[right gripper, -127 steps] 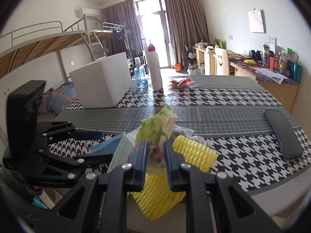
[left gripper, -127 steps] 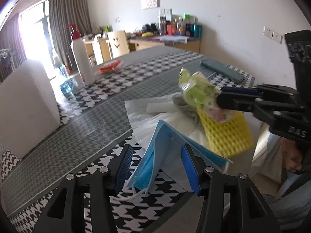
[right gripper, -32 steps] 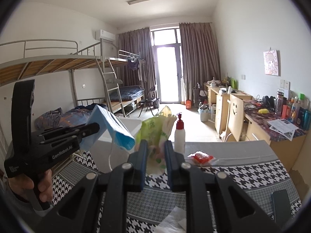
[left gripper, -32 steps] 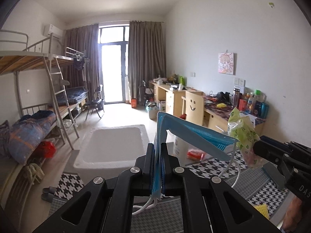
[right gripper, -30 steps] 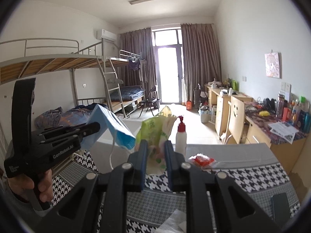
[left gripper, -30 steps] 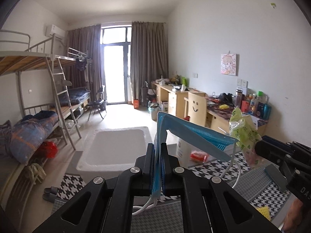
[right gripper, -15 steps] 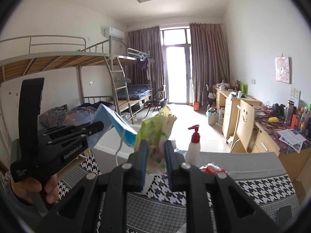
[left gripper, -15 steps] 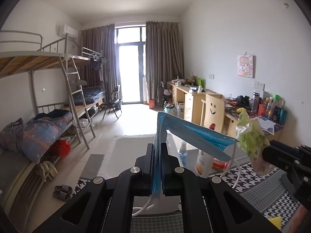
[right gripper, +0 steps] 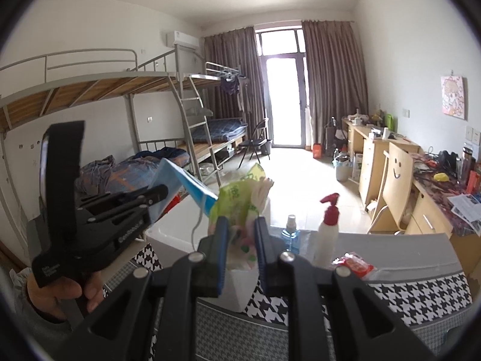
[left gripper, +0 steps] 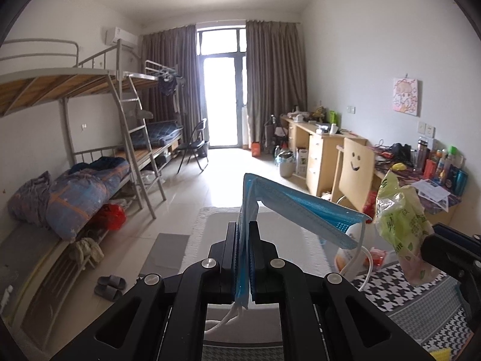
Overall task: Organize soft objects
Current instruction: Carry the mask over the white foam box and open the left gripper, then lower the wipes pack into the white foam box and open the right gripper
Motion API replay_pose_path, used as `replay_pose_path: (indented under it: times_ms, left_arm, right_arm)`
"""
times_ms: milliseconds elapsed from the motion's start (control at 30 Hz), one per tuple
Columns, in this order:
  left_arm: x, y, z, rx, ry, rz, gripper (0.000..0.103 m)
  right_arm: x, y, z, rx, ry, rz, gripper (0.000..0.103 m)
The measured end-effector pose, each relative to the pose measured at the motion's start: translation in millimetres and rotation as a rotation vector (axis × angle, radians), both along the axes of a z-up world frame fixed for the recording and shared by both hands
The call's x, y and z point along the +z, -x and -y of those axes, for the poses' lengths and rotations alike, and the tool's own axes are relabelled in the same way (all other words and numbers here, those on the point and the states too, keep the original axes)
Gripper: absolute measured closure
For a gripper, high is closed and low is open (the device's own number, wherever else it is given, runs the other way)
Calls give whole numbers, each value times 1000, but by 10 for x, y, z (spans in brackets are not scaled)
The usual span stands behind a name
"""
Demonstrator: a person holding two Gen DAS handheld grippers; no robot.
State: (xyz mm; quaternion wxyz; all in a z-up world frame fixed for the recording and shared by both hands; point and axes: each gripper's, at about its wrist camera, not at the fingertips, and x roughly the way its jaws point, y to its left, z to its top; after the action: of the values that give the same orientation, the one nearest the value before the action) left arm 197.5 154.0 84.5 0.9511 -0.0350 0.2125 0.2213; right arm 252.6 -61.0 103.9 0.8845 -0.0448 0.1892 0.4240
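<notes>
Here we are holding two soft things up in the air, one in each claw. Our left claw is pinching a folded blue disposable face mask between its blue pads, jaws pressed nearly together on the thin fabric; the mask's free end is drooping off to the right with a white ear loop dangling below it. Our right claw is gripping a crumpled green-and-pink plastic packet, jaws narrow, the packet's top sticking up above the pads. Both things are hanging above the near edge of the counter with the black-and-white houndstooth cloth. Toward the counter's far edge, a white pump bottle with a red top and a small blue spray bottle are standing beside each other, with a red-and-clear wrapper lying just right of them. A large white foam box is sitting at the far left corner.
</notes>
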Motion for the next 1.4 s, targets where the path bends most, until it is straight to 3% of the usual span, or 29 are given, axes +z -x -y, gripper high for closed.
replay_pose_path:
  times_ms: [733, 900, 933, 967, 1000, 1067, 1100, 1200, 1400]
  left_arm:
    - [-427, -514, -454, -16, 128, -179, 97]
    - [-442, -525, -467, -24, 136, -182, 95]
    - [-444, -528, -463, -28, 137, -181, 93]
    - [-444, -526, -467, -26, 141, -183, 82]
    - [-441, -522, -473, -15, 144, -189, 60]
    - [-412, -510, -480, -5, 141, -176, 34]
    - [-387, -481, -470, 10, 129, -165, 26]
    - [-302, -395, -452, 45, 74, -129, 20]
    - [-183, -230, -512, 52, 79, -82, 18]
  right_arm:
    - [-109, -192, -395, 24, 58, -62, 82]
    - [-109, -209, -438, 23, 68, -63, 82]
    - [-108, -209, -450, 21, 69, -63, 82]
    - [-111, -213, -454, 21, 70, -66, 82]
    - [-115, -225, -453, 21, 70, -69, 82]
    - [-110, -241, -467, 22, 70, -73, 82]
    - [-104, -246, -466, 22, 68, -74, 82]
    - [-91, -263, -469, 22, 66, -76, 82]
    - [-104, -276, -485, 25, 67, -80, 82]
